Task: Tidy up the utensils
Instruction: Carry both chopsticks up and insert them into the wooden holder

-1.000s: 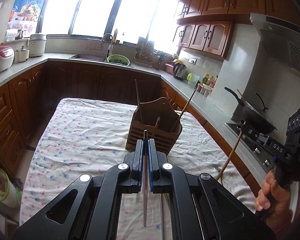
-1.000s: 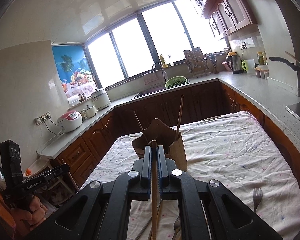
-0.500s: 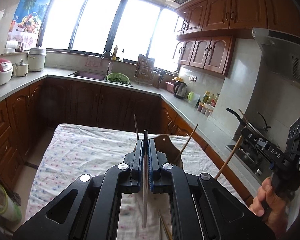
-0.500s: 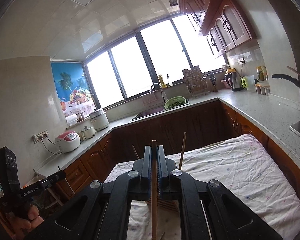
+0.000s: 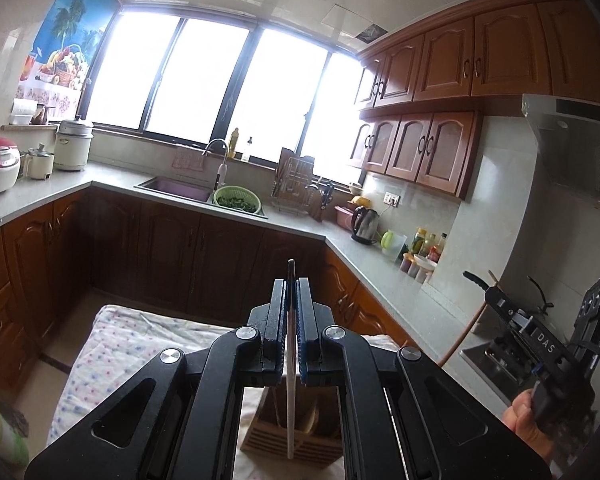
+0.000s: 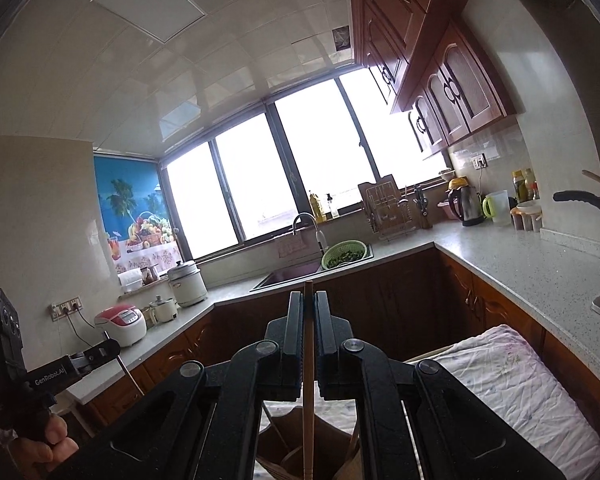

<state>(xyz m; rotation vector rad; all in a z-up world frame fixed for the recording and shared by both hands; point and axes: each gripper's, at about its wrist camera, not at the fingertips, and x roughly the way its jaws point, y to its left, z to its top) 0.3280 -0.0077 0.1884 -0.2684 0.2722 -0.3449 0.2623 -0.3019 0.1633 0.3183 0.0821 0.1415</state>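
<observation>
- Left tool (image 5: 291, 280): jaws closed on one thin pale chopstick (image 5: 290, 392), which hangs upright above the wooden holder (image 5: 296, 438).
- Right tool (image 6: 309, 300): jaws closed on one brown wooden chopstick (image 6: 308, 400), its lower end over the same holder (image 6: 296, 452).
- One holder, standing on the counter's flowered cloth (image 5: 112, 344); at least two sticks already stand inside it in the right view.
- Two hands visible, one gripping each tool's handle.
- Beyond the holder: one sink, one green colander (image 5: 236, 199), one kettle (image 5: 365, 225).

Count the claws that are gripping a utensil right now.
2. The left claw pinches a pale chopstick; the right claw pinches a wooden chopstick.
</observation>
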